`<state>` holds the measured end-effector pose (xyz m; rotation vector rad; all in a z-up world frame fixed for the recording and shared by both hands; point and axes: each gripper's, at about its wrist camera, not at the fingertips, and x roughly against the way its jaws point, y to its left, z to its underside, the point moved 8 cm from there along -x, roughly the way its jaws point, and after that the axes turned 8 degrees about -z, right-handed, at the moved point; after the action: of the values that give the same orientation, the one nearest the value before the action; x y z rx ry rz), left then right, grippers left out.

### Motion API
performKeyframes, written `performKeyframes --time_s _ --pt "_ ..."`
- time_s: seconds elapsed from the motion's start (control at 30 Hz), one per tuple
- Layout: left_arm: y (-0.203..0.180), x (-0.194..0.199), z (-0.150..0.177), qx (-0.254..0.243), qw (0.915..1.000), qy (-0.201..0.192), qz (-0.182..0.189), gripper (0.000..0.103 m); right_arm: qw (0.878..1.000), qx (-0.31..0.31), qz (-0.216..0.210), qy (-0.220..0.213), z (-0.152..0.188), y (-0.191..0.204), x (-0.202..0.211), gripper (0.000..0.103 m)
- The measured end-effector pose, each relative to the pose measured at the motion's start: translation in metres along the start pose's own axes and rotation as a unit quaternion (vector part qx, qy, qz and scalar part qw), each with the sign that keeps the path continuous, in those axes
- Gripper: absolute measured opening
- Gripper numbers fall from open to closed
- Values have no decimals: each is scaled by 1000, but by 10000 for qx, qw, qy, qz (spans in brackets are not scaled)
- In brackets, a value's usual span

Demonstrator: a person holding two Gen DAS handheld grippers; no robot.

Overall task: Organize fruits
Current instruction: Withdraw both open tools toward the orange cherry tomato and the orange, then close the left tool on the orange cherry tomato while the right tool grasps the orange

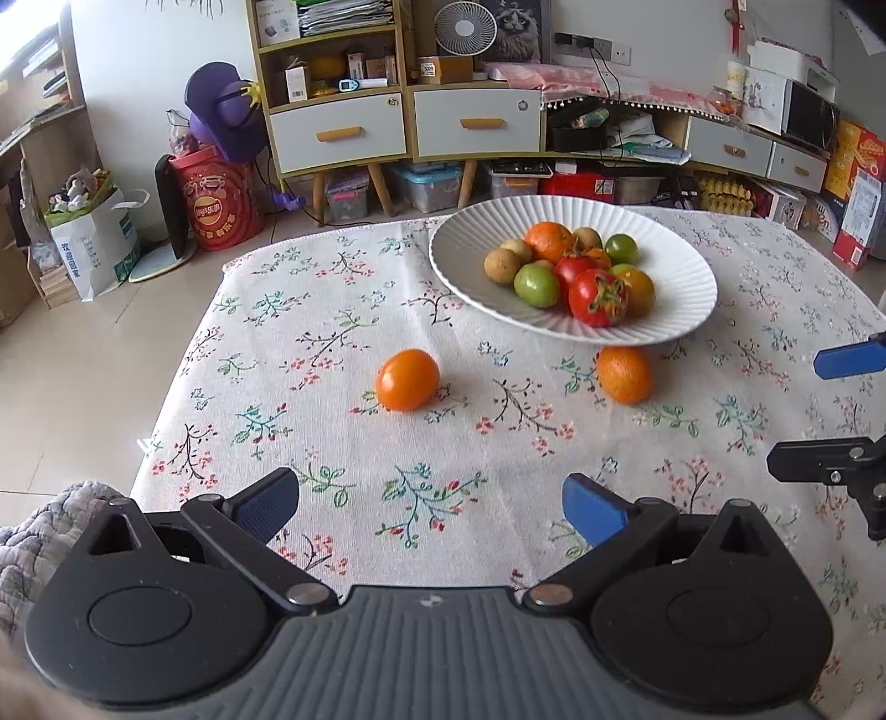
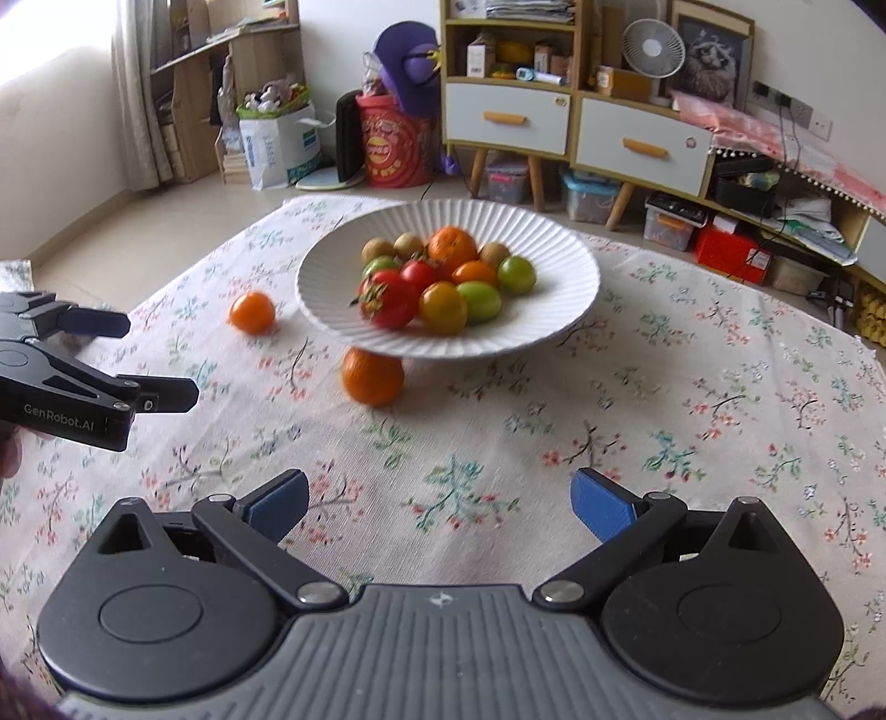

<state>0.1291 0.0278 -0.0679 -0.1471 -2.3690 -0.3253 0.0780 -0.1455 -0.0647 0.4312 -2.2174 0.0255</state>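
floral tablecloth (image 1: 343, 310), fruit plate (image 1: 681, 266), two loose oranges (image 1: 407, 379)

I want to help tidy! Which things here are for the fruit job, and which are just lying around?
For the job: white ribbed plate of fruit, smooth orange fruit, orange by the plate.

Just lying around: desk fan, red snack tub, purple hat.

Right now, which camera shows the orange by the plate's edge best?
The left wrist view: the orange sits sharp and nearly whole beside the plate. In the right wrist view the orange is blurred, its top hidden under the plate rim.
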Motion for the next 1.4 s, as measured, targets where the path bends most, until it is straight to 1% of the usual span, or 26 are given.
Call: performKeyframes --time_s 0.23,0.3,0.43,0.5,0.63,1.07,1.17,1.27,1.37,1.4 --pt "5 -16 22 -261 9995 65 -137 100 9995 265 -93 161 13 13 -14 101" --pt "5 -17 22 -197 9997 -114 -55 100 9994 288 -109 173 14 16 -18 101" --pt "5 -20 18 -125 9995 -283 77 100 9993 297 -134 156 14 18 -28 101" --pt "5 -22 17 -75 9993 -339 137 100 9994 339 -104 11 12 19 -31 102" --pt "7 -29 12 49 9990 -387 219 100 9994 312 -88 -105 5 18 -36 102" --pt "8 -46 -6 234 9985 -461 183 100 9990 260 35 -349 -11 20 -49 102" --pt "6 -49 -10 264 9984 -476 162 100 9989 224 73 -396 -14 19 -50 100" --pt "6 -53 -14 302 9982 -505 151 100 9987 224 112 -453 -16 17 -50 95" --pt "5 -53 -16 348 9978 -533 179 96 9984 222 148 -502 -19 15 -50 91" --pt "5 -54 -18 365 9976 -544 200 94 9983 222 157 -513 -19 15 -51 89"
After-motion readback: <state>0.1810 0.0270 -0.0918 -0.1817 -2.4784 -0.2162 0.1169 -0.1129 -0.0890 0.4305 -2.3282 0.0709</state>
